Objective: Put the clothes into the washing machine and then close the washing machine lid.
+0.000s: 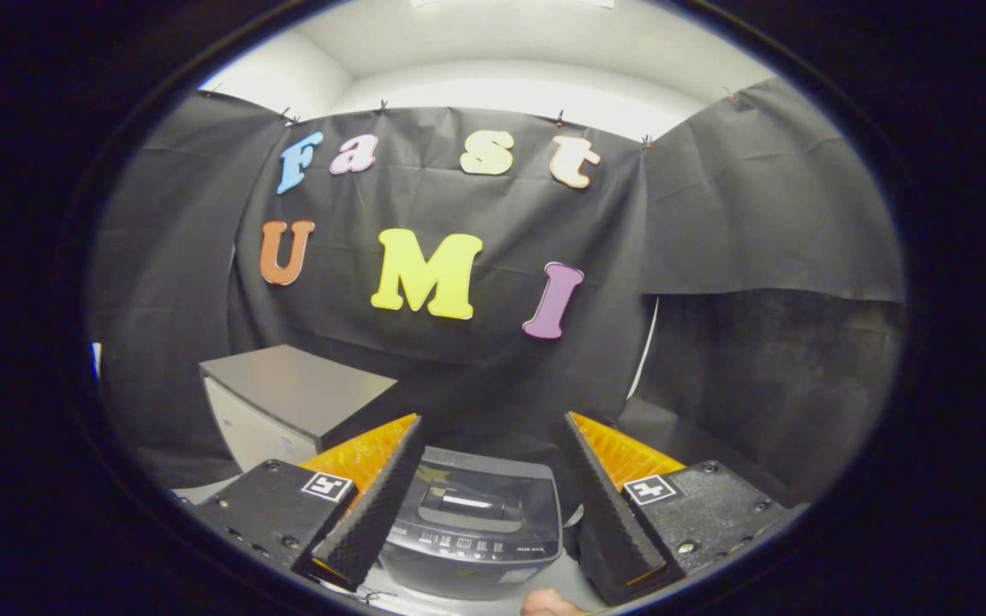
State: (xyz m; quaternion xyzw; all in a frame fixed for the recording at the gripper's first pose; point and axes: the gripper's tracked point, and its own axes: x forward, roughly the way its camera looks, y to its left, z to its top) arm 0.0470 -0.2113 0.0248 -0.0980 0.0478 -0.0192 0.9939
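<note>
Your gripper [493, 505] hangs nearest, fingers spread wide and holding nothing, so the small washing machine [472, 530] sits framed in the gap on the desk [561, 586]. Its lid [469, 505] lies flat and shut, a glossy dark plastic panel with a moulded handle recess; that fits either stage of the job. A grey, matte, boxy cabinet [296, 402] stands beyond the left finger. A fingertip [549, 604] peeks in by the desk's near edge.

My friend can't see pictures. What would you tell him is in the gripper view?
The gripper is open, holding nothing, with a small dark toy-like washing machine, lid down, showing between its two fingers. A grey box stands beyond the fingers to one side, before the booth's black cloth wall, and part of a hand shows below the washer.
</note>
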